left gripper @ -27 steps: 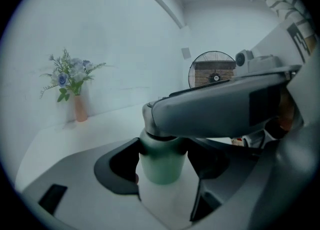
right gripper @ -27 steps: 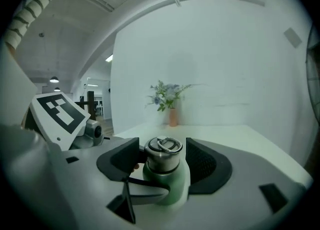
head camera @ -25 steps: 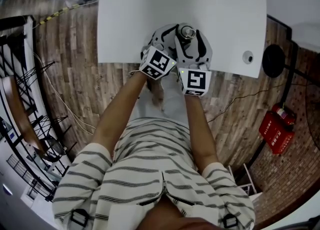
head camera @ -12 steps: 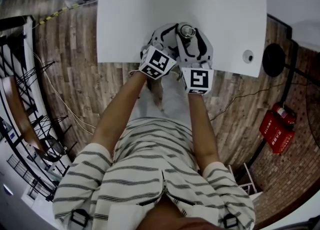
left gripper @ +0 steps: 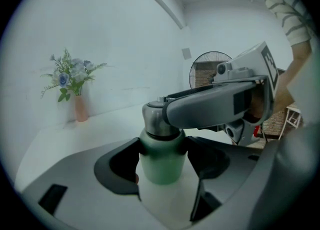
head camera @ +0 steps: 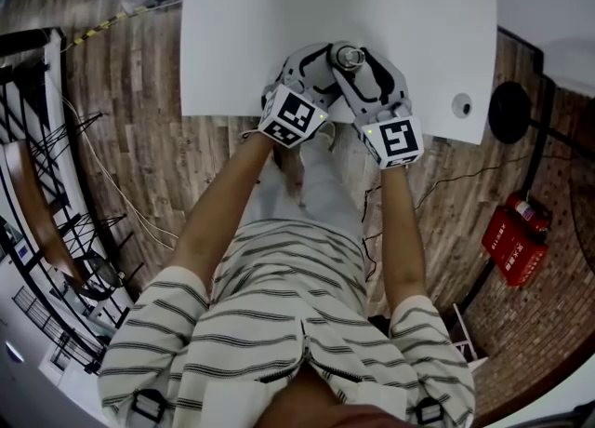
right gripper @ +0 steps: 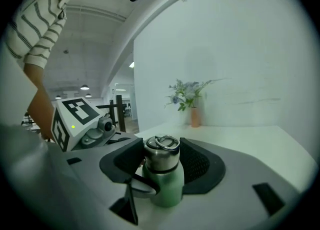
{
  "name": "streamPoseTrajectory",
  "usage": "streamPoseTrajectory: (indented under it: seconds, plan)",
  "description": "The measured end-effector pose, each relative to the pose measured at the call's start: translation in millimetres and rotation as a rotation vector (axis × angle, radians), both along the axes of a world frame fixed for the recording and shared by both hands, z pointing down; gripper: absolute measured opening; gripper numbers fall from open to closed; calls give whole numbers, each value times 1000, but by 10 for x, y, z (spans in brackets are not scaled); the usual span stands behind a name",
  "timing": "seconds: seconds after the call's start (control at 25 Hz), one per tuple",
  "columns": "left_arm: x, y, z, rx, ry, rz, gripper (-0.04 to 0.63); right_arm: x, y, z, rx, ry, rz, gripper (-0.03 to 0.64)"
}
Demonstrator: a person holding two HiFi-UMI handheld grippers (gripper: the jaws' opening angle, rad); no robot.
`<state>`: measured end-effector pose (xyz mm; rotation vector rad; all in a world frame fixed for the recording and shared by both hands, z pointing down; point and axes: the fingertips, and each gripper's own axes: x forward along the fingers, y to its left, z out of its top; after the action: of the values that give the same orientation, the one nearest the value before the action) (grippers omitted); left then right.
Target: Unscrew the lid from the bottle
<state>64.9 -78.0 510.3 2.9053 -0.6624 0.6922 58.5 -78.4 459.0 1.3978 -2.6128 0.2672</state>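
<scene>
A green bottle (left gripper: pixel 160 166) with a steel lid (right gripper: pixel 161 155) stands upright near the front edge of the white table (head camera: pixel 270 17); from the head view only its lid (head camera: pixel 349 58) shows. My left gripper (left gripper: pixel 162 160) comes in from the lower left and is shut on the green body, one pad on each side. Reaching in from the lower right, my right gripper (right gripper: pixel 162 160) sits higher, with both dark pads against the lid. A small ring lies on top of the lid. In the left gripper view one right jaw crosses in front of the lid.
A pink vase of flowers (left gripper: pixel 79 108) stands at the far side of the table. A small round object (head camera: pixel 461 105) lies at the table's right front corner. A fan (left gripper: pixel 210 73) and a red box (head camera: pixel 516 242) stand on the wooden floor to the right.
My right gripper has swung to the right around the bottle, anticlockwise as seen from above, staying at the lid. The left gripper and the bottle body have stayed put.
</scene>
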Motion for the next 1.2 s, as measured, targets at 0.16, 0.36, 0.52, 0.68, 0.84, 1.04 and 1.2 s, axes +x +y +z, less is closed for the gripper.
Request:
streamPoseTrajectory:
  seconds: [0.16, 0.36, 0.52, 0.68, 0.84, 1.04, 1.2]
  plan:
    - [0, -1, -2, 0, 1, 3, 299, -15, -12, -39, 22, -16, -127, 239]
    - [5, -21, 7, 0, -2, 5, 299, -25, -20, -50, 24, -45, -337, 238]
    - [-2, -28, 8, 0, -2, 8, 299, -31, -21, -37, 4, -42, -512, 238]
    - [-9, -21, 0, 1, 0, 8, 299, -45, -4, -26, -18, 1, -641, 238]
    - [-12, -21, -4, 1, 0, 16, 299, -48, -1, -17, -28, 31, -707, 239]
    - [-4, -8, -7, 2, 0, 15, 299, -39, 10, -23, -24, 28, -715, 239]
    - [-19, -19, -9, 0, -1, 14, 299, -39, -3, 4, -62, 37, -669, 253]
